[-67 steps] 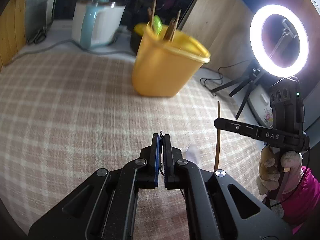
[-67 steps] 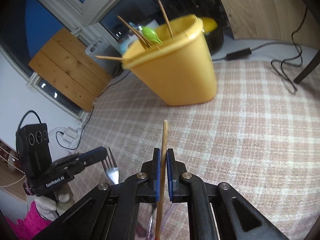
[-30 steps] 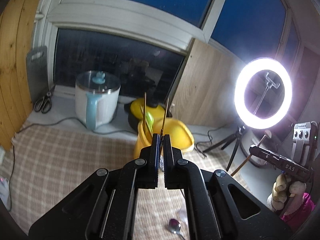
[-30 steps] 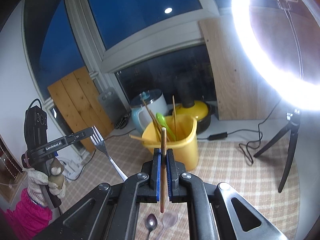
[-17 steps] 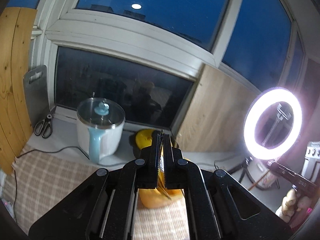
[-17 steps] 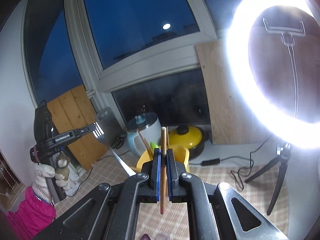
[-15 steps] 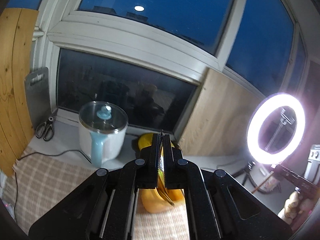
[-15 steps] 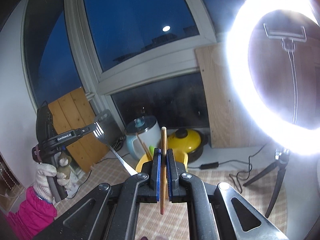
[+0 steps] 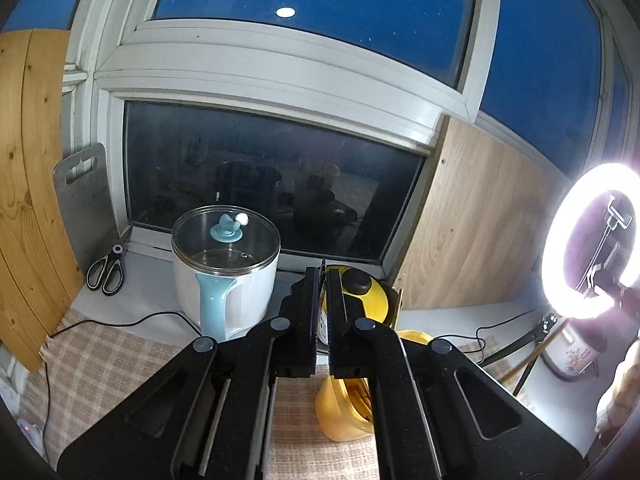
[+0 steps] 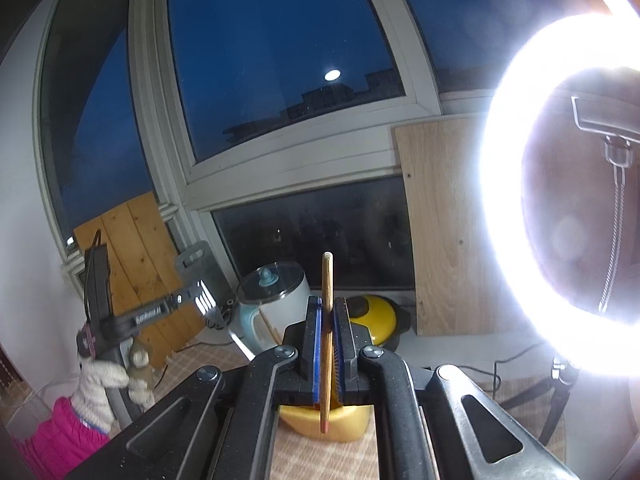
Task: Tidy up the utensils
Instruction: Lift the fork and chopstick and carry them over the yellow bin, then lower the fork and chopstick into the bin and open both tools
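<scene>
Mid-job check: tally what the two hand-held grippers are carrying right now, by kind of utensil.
Forks: 1, the fork in the left hand-held gripper
Chopsticks: 1, the wooden chopstick in the right hand-held gripper
Total: 2

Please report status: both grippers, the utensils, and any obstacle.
Right gripper shut on chopstick. Left gripper shut on fork. Yellow bucket below, nothing in the way.

Both wrist views high above yellow bucket point(image 9: 340, 412), toward shared window point(image 10: 280, 60).
</scene>
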Available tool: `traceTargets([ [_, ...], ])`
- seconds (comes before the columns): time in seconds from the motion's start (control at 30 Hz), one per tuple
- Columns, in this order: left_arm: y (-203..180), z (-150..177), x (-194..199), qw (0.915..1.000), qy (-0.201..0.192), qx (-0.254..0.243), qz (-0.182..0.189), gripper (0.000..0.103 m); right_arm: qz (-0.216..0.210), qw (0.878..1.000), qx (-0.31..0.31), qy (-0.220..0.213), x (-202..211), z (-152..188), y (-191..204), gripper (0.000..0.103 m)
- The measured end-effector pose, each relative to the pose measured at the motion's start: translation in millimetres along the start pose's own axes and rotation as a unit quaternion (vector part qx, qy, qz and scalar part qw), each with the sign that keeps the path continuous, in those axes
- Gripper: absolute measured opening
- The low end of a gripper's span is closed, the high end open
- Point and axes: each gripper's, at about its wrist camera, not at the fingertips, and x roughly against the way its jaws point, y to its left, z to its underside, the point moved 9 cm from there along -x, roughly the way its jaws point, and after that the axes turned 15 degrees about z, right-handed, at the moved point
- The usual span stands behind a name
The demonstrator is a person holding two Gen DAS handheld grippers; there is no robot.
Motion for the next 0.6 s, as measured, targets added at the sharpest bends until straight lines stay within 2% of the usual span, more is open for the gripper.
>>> traceTargets([
  [0.2, 1, 5, -6, 1.0000, 0.005, 0.000, -0.002, 0.000, 0.017, 1.000, 0.002, -0.008, -20, -6, 3, 0.003],
  [0.6, 0, 18, -16, 0.9998, 0.017, 0.005, -0.005, 0.000, 0.021, 0.998, 0.001, 0.051, -73, 35, 9, 0.003],
])
